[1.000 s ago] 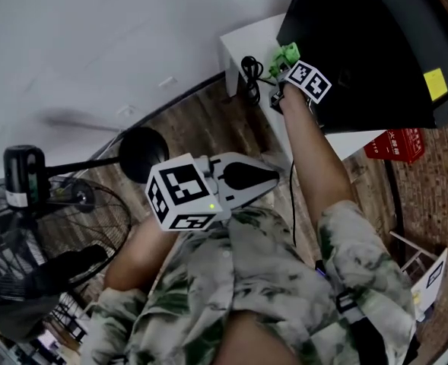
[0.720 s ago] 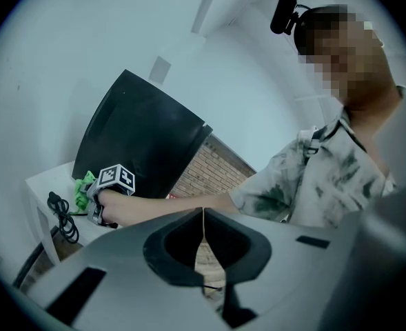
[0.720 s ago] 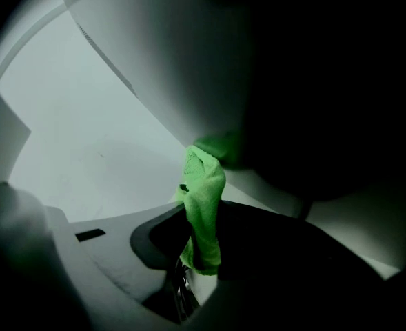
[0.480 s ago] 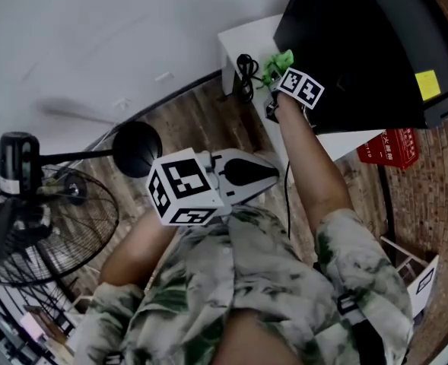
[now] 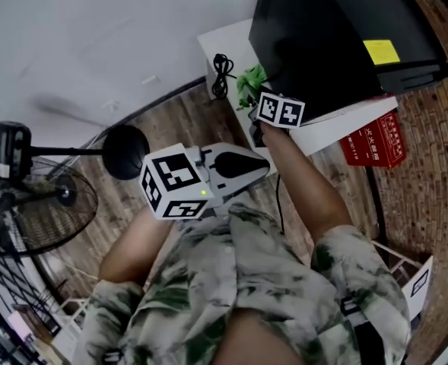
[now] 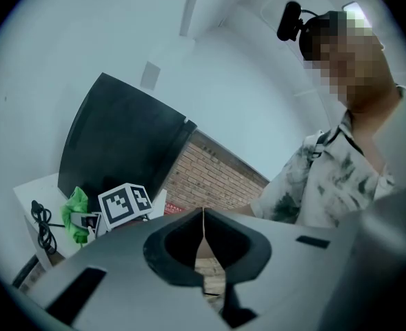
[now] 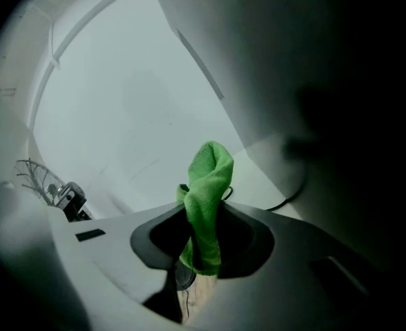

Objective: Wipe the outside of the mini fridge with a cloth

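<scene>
Well, in the head view we see the right claw (image 5: 254, 101) held far out, shut tight on a green cloth (image 5: 248, 82). The cloth is soft and crumpled. It sits just beside the low left corner of the mini fridge (image 5: 322, 29), and we cannot tell if it touches. The mini fridge is a big black box, smooth and shiny, with a yellow sticker (image 5: 381, 50) on it. It stands on a white table (image 5: 227, 36) with a flat top. A black cable (image 5: 221, 68) lies curled on the table, left of the cloth. The left claw (image 5: 263, 166) is near us, above a leafy shirt (image 5: 246, 280). At the far left a round wire fan (image 5: 33, 204) stands on the wooden floor (image 5: 185, 116). A red box (image 5: 372, 137) sits just beside the table, on the right.

Next, in the left gripper view, we see the left claw's two jaws pressed together. Only a thin line shows between them, and nothing is inside. Far off are the black fridge, the green cloth low beside it, and a rough brick wall (image 6: 216, 174).

Last, in the right gripper view, the two jaws pinch the green cloth in the middle. The fuzzy cloth pokes up past them in a folded lump. The dark fridge fills the right side.
</scene>
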A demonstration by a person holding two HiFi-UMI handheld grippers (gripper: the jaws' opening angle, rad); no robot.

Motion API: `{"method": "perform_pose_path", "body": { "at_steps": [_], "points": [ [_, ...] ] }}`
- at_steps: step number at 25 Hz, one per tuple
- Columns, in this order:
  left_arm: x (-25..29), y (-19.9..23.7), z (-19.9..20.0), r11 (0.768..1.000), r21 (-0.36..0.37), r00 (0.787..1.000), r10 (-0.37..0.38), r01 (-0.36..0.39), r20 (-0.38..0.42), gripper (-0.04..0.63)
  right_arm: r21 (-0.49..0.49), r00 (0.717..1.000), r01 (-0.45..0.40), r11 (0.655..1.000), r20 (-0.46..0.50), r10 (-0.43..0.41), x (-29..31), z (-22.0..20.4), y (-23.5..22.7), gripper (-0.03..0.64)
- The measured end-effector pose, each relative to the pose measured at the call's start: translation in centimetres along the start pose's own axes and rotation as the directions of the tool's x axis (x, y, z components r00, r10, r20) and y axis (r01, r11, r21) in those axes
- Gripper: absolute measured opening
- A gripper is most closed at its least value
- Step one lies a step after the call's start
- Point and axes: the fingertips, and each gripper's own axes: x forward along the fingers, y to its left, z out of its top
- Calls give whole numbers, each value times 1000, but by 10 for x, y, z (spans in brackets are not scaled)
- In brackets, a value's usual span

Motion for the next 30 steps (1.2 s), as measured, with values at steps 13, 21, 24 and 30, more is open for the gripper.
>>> {"method": "perform_pose_path", "body": {
  "at_steps": [13, 21, 24, 30],
  "points": [
    [43, -46, -4, 974, 49, 962, 212, -223, 169, 26, -269, 977, -209, 940, -93, 190, -165, -59, 17, 107],
    [53, -72, -26, 952, 86, 949, 279, -294, 149, 26, -362, 978, -208, 909, -81, 191, -250, -70, 3, 107],
    [52, -88, -35, 945, 103, 944, 296, -312, 144, 26, -416, 981, -195, 888, -70, 182, -283, -72, 6, 107],
    [42, -132, -59, 933, 100, 931, 328, -346, 159, 26, -482, 988, -145, 864, -30, 150, -350, -88, 13, 107]
  ]
}}
